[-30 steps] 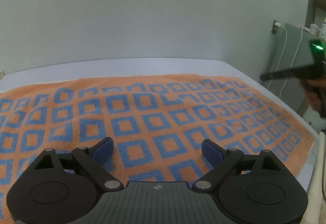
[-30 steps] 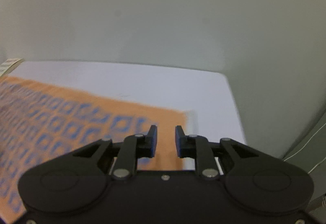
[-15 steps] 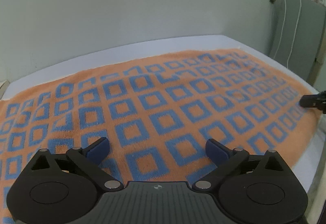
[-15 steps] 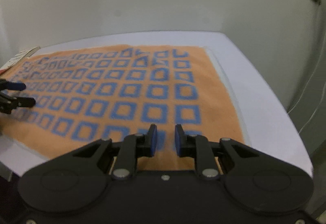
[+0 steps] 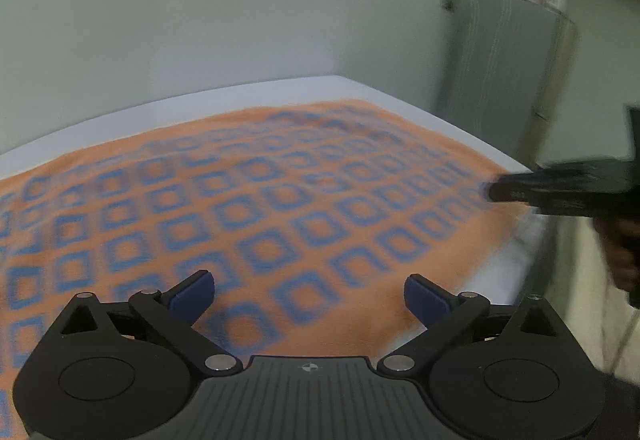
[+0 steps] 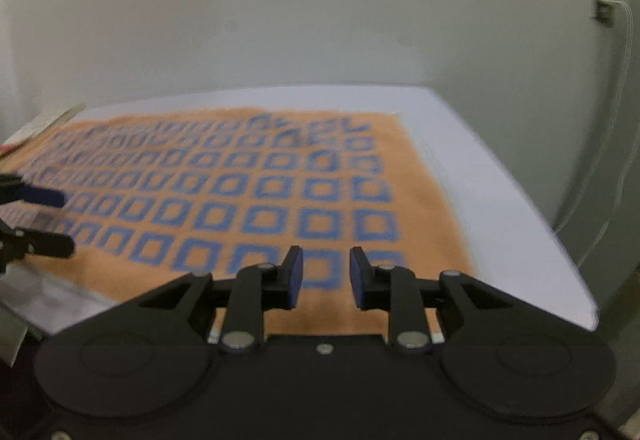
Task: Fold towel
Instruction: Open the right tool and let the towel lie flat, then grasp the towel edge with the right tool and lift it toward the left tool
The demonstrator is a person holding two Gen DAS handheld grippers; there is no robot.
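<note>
Towel [image 6: 280,200] lies flat beyond both grippers: left [image 5: 308,296] jaws wide, right [image 6: 325,276] jaws narrow, opening, empty

The towel [image 6: 248,200] lies spread flat on the table [image 6: 500,208], filling the middle and left of the right wrist frame, with bare tabletop along its right side and behind it, up to the wall [image 6: 320,20]. The right gripper [image 6: 325,276], jaws opening with nothing between them, hangs over the towel's near edge at lower centre. The left gripper [image 6: 48,220] reaches in at the frame's left edge over the towel's near left part.
</note>
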